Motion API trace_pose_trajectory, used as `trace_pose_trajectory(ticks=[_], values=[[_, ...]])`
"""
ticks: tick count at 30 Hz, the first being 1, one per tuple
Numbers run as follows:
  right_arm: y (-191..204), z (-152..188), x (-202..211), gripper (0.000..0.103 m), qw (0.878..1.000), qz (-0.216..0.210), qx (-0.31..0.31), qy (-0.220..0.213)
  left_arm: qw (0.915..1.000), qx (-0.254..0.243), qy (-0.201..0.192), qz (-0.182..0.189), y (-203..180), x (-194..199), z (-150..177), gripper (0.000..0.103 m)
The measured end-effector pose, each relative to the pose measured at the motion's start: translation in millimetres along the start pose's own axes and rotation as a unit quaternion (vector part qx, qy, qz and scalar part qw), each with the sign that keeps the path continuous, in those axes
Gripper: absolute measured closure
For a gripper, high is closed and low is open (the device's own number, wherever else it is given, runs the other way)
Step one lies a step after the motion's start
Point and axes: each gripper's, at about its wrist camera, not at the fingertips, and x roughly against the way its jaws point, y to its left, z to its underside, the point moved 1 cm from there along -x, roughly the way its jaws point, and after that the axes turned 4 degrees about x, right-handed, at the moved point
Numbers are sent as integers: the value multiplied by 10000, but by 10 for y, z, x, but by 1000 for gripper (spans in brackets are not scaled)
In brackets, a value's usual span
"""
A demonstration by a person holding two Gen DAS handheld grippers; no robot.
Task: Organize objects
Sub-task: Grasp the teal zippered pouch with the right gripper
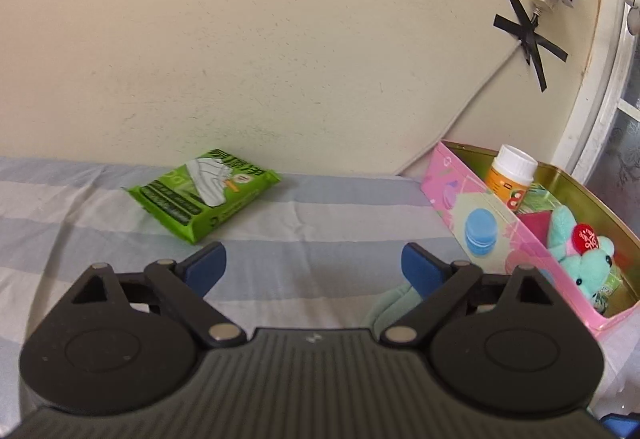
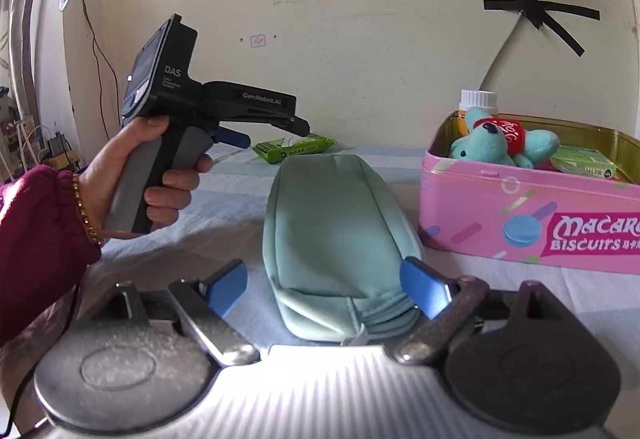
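The mint pouch (image 2: 340,243) lies flat on the striped bedcover (image 2: 224,199), directly ahead of the right gripper (image 2: 334,289), long axis running near to far. Its near end sits between the wide-spread jaws; the right pad looks close against it, contact uncertain. The left gripper (image 1: 314,267), also wide and empty, faces the green packet (image 1: 202,193). The pink tin (image 2: 520,215) stands just right of the pouch. Judgement: right hand is nearer.

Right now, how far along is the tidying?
Done: the plush toy, bottle and a green packet sit in the pink tin. In hand: nothing; the left gripper and right gripper are both open. Left: the teal pouch and the green wipes pack on the bed.
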Motion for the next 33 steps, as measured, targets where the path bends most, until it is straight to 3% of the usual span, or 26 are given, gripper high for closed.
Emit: trace_pose_trajectory(ticks=[4,7,8,9,12,18,21,23,24,25,28,33], values=[[-121,-3,-10,16,9993,78,-373,7,9980,127,375,502,-94,-190,66,14],[-151,1,-10,16,9987,53,-511,8,9932,-7,818,833,-183,-301,207,34],[-152,-1,-12,16,9987,51,-514,16,9930,-141,790,861,-223,-276,243,38],[-156,-2,-14,16,9986,43,-520,21,9921,-332,782,919,-276,-217,274,48],[-190,-9,-22,14,9982,75,-589,28,9929,-591,748,705,-322,-79,334,51],[-255,-1,9,14,9967,257,-771,-28,9945,-112,900,523,-49,426,539,58],[-342,21,96,14,9936,465,-1020,-111,9959,-261,815,301,-72,858,749,57],[-454,45,198,14,9905,406,-1303,-193,9963,-438,682,274,-115,1145,878,44],[-512,53,250,14,9887,360,-1441,-219,9964,-461,665,244,-113,1243,911,29],[-564,59,301,14,9871,335,-1550,-233,9972,-407,577,229,-78,1319,918,24],[-647,57,413,14,9875,276,-1545,-140,9991,-147,369,164,47,1409,872,24],[-536,70,387,14,9909,101,-1331,166,9997,80,204,-49,96,1151,655,23]])
